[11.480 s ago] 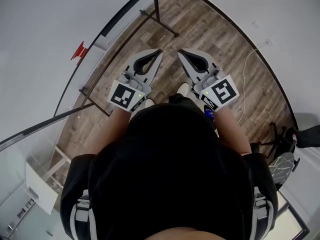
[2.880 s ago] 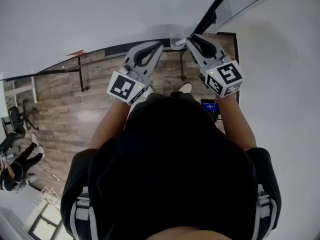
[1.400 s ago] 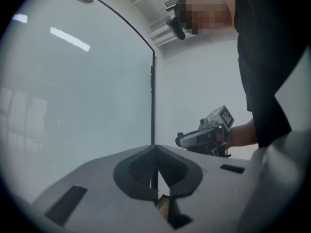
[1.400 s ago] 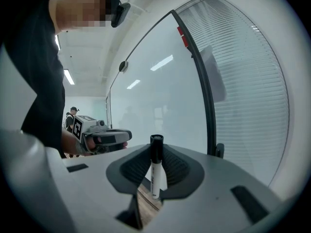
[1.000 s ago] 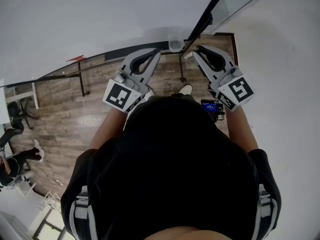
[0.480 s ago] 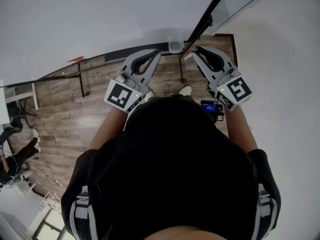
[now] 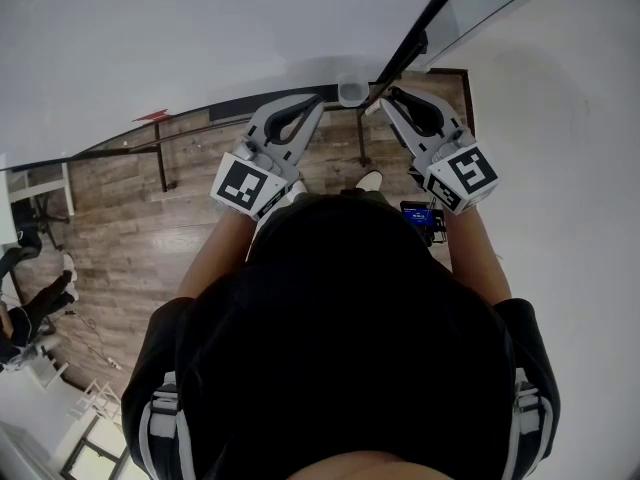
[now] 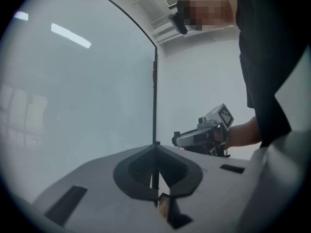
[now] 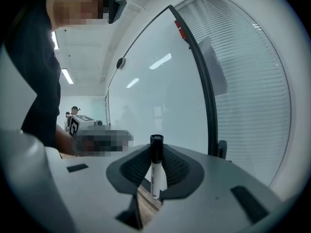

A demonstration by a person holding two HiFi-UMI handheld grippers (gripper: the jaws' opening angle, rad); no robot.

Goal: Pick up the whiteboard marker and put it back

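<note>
Jaws of the right gripper [image 7: 388, 105] are pressing partway closed on the white-bodied, black-capped whiteboard marker [image 9: 155, 174], which is standing upright between the ribbed pads with its cap on top. Jaws of the left gripper [image 7: 315, 106] are meeting at their tips with nothing between them.

I am judging that the pick-up is done and that I am carrying out the return step. I am holding the marker close in front of the big pale glass whiteboard [image 9: 155, 81], beside its dark frame post [image 9: 208, 106]. A small translucent grey cup [image 7: 350, 90] is sitting on the board's lower rail, just beside the right gripper's tips, and I am taking it as the likely home for the marker. The next move is calling for a careful line-up of the marker's lower end over that cup, then a slow lowering before the jaws part.

From the head view, a dark-clad head and shoulders are blocking much of the brown wooden plank floor [image 7: 200, 198], and I cannot make out the marker there. What the cup contains, and how it is fixed, I cannot tell.
</note>
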